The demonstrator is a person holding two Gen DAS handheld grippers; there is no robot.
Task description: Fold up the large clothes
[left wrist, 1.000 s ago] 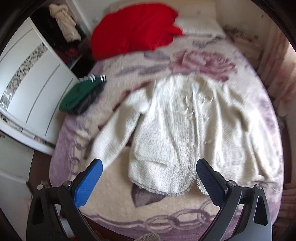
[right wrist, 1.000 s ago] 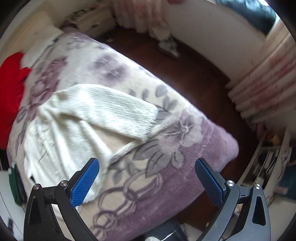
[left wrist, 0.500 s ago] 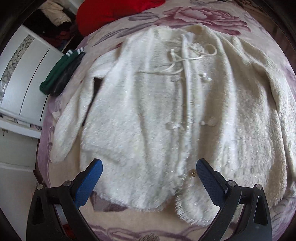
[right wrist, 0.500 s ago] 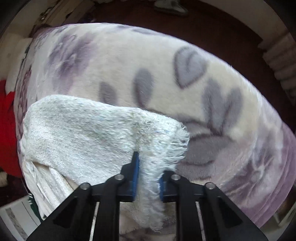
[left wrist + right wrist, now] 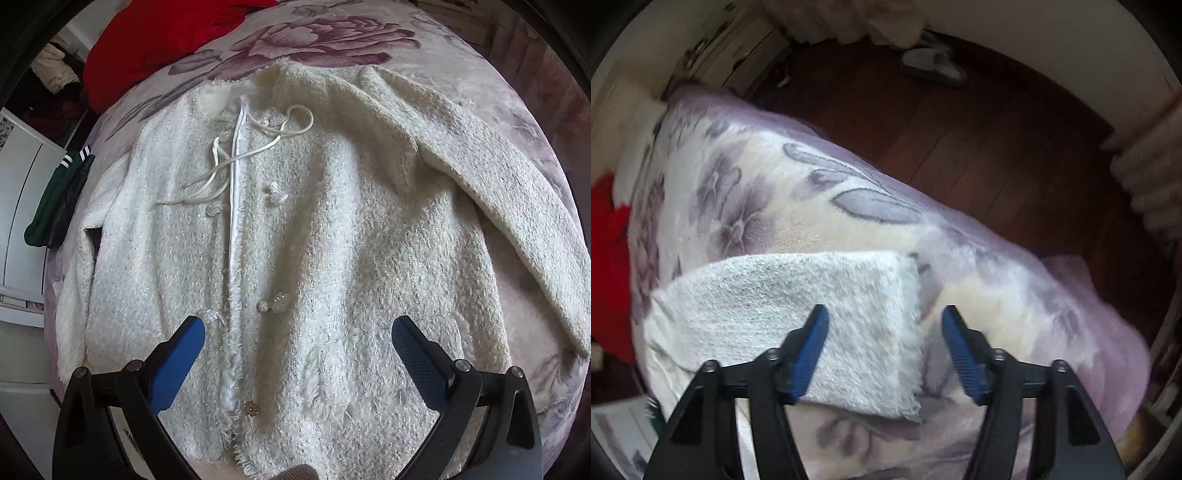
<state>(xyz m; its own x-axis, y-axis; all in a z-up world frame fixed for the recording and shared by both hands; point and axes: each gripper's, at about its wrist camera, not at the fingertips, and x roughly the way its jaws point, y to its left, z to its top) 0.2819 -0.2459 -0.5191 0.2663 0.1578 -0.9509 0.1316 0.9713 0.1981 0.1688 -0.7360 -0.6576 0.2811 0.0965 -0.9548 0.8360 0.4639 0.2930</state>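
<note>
At the far left of the left wrist view, a folded green garment (image 5: 55,201) with white stripes lies at the bed's edge beside a white cabinet (image 5: 22,206), and a red cloth (image 5: 155,40) sits further up the bed; both have slid toward the frame's edge compared with a second ago, when the whole bed was in sight from higher up. The fluffy white cardigan (image 5: 314,229) now fills most of that view, spread flat and face up on the floral purple blanket (image 5: 480,92), its white cord (image 5: 258,147) looped near the collar and clear buttons down the front opening. The left gripper (image 5: 295,354) hangs low over the cardigan's lower front, closer than half a second ago, its jaws spread wide as before with nothing pressed between them. The cardigan's right sleeve (image 5: 517,229) runs diagonally off toward the right edge. In the right wrist view, the sleeve's cuff end (image 5: 827,314) lies flat on the blanket, whereas half a second ago the right gripper (image 5: 882,347) pinched its fringed edge. Its jaws are now opening: the cuff sits between them but the blue pads stand clear of it. Beyond the bed, dark wood floor (image 5: 979,147) and a pair of slippers (image 5: 931,62) show.
</note>
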